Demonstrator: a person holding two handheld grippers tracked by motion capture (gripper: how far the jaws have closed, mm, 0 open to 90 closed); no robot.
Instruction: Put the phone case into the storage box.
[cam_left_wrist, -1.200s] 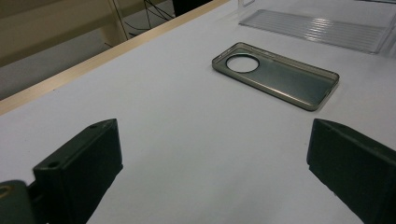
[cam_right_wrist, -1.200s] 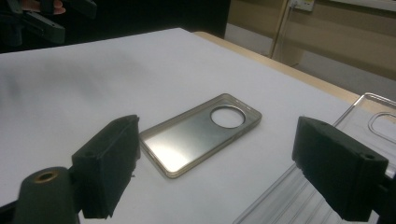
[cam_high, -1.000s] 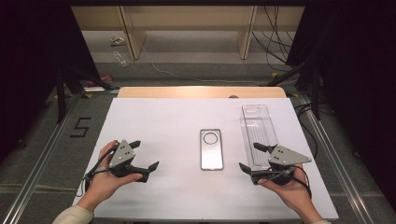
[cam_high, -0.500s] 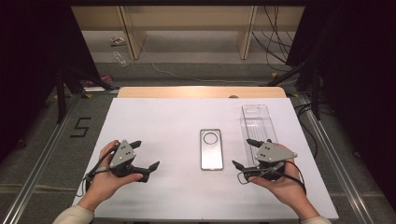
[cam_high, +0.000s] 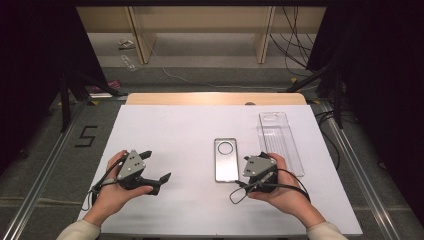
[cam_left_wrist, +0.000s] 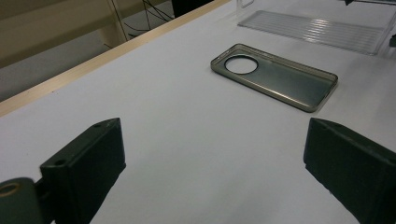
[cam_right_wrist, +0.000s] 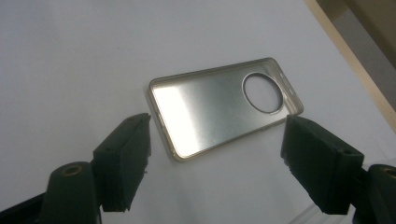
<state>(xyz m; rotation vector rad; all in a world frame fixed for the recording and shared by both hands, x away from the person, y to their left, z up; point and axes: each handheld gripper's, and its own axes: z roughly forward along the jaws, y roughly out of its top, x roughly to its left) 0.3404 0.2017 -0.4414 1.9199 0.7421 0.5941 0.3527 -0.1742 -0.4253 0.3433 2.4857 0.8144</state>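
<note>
Your right gripper has slid leftward across the tabletop from beside the clear tray and now sits just right of the phone case, at its near end. Its jaws have just been closing a little but are plainly apart; in the right gripper view the phone case lies ahead of them, its near short edge between the two tips, with no pad touching it. So the approach looks nearly made and the grasp not begun.

The case itself has not shifted: it lies flat, hollow side up, around the middle of the tabletop but right of centre, its round camera hole toward the far edge. The tray rests apart from it, nearer the right edge.

Your left gripper has kept its place near the front left of the tabletop, jaws spread wide with nothing between them; in the left gripper view the case is well ahead of them.

You'd likely need to go lower and further in before squeezing, since the case is thin and lies flush on the surface.
</note>
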